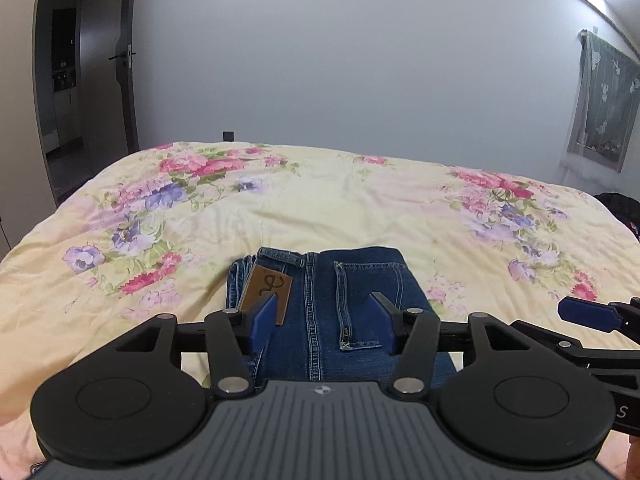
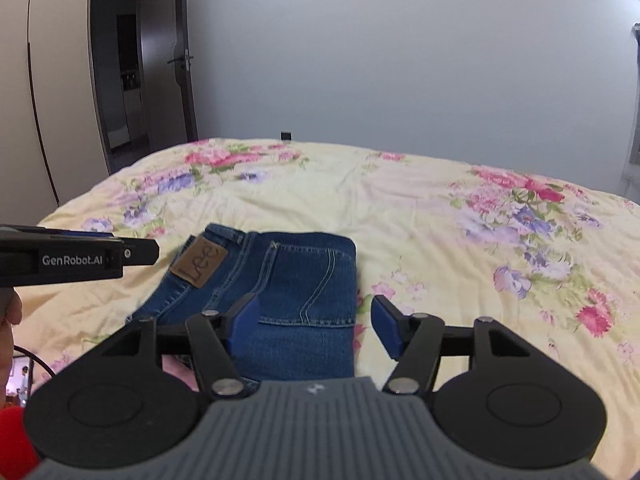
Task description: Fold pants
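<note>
From the left wrist, one pair of blue jeans (image 1: 320, 300) lies folded into a compact rectangle on the flowered bedspread (image 1: 320, 200), brown leather patch (image 1: 268, 290) at its left, one back pocket showing. The left gripper (image 1: 324, 312) hangs above the jeans, jaws wide apart, gripping nothing.

From the right wrist, the same jeans (image 2: 280, 280) show their patch (image 2: 199, 263) facing up. The right gripper (image 2: 314, 322) hovers over their right edge, jaws spread and empty. An open door (image 2: 164, 64) stands beyond the bedspread (image 2: 400, 208).
</note>
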Demonstrator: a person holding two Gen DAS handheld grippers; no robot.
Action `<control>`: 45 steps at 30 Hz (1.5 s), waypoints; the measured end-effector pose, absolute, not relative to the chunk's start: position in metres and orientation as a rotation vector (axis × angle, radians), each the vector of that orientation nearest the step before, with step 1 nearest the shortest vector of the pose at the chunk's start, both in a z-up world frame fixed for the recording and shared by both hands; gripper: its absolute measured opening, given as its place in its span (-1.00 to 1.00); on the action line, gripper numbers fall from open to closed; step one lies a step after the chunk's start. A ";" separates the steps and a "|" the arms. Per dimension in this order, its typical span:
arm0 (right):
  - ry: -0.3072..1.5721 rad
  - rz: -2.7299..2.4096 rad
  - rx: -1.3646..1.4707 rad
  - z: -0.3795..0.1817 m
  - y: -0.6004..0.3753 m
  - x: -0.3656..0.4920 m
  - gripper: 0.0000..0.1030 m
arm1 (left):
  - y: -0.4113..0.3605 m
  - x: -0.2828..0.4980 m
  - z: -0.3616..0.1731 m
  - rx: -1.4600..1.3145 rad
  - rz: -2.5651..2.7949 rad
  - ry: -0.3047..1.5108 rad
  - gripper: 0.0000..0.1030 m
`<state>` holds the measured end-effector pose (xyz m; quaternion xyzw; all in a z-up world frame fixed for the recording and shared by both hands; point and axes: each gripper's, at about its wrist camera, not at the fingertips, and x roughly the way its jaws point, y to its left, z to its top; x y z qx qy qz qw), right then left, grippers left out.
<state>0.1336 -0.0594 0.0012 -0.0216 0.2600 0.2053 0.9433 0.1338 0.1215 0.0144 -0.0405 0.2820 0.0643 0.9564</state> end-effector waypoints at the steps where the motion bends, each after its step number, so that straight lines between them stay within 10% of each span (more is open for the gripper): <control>1: 0.512 0.417 -0.037 0.007 -0.062 0.125 0.23 | 0.119 0.128 0.020 -0.079 0.127 0.561 0.35; 18: 0.425 0.402 0.025 0.013 -0.093 0.005 0.58 | 0.093 0.040 0.043 -0.047 0.092 0.458 0.81; 45: 0.645 0.316 0.025 -0.049 -0.072 0.039 0.59 | 0.100 0.057 -0.029 0.016 0.134 0.689 0.82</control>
